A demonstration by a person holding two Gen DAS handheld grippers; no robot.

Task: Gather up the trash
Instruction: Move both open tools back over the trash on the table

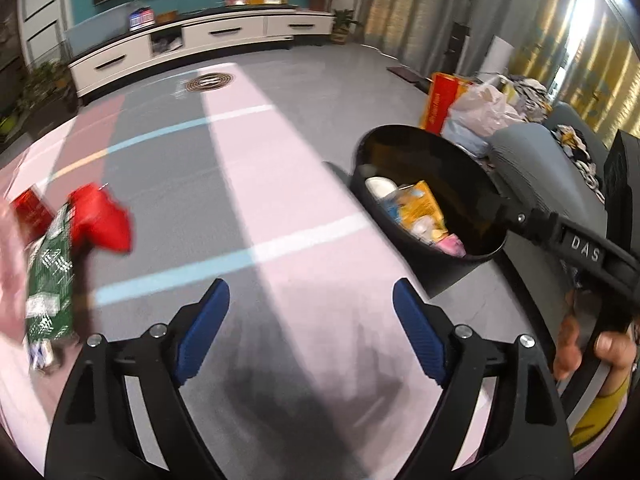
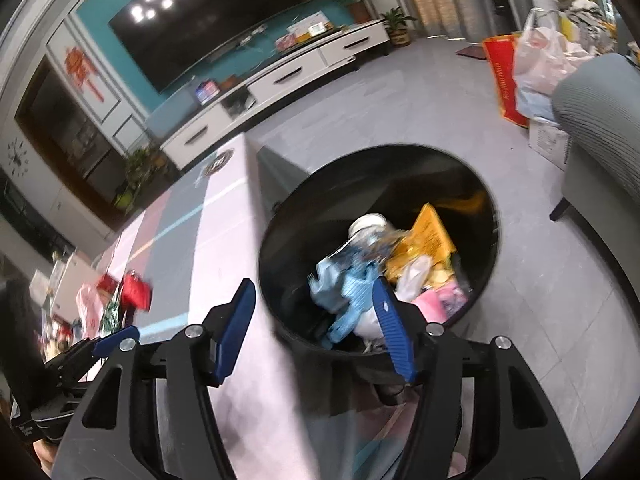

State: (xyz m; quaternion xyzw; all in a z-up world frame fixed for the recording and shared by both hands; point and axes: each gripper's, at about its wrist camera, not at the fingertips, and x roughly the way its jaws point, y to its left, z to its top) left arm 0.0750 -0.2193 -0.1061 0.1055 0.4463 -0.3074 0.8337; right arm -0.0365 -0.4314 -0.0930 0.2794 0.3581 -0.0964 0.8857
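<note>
Trash bin, black, round, open-topped, serves as landmark; it stands on the grey floor just beside the edge of the desk. Contents, seen from the right wrist view: yellow printed wrapper, light blue crumpled item, white round lid or cup, pink piece, white scrap. All lie inside the bin.

Right gripper: blue pads apart, nothing between them; one pad over the desk edge, the other over the near rim of the bin. In the left wrist view its black body reaches in above the bin's near rim, with a person's hand holding its handle.

Left gripper: blue pads wide apart, empty, over the bare pale desk surface, to the left of the bin.

Uncollected trash, well to the left of the bin on the desk, blurred: red packet, green printed packet, a second red item behind them, pale pink wrapper at the frame edge.

Beyond the bin: white TV cabinet and dark television on a teal wall. To the right of the bin: grey chair, red carton, pale plastic bag.
</note>
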